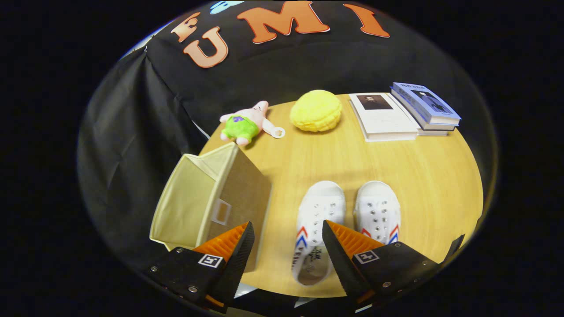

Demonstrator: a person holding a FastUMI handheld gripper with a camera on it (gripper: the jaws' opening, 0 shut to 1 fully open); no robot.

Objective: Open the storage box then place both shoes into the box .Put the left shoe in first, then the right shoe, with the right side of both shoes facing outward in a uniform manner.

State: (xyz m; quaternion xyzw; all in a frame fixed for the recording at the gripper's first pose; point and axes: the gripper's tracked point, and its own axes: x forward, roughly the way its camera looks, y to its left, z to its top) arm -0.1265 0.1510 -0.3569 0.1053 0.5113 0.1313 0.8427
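Gripper (287,231) spread wide above two white shoes (318,220) (red-blue chevrons); beige storage box (194,202) open beside them

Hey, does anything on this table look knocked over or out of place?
The storage box lies tipped on its side beside the left shoe, opening facing away. The open hand-held gripper hovers above, holding nothing.

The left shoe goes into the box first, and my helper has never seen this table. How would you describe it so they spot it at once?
On the round wooden table, two white shoes sit side by side, right of the open beige storage box. The left shoe is the one nearer the box, lying between the open claw's fingers, unlike its neighbour beyond the right finger.
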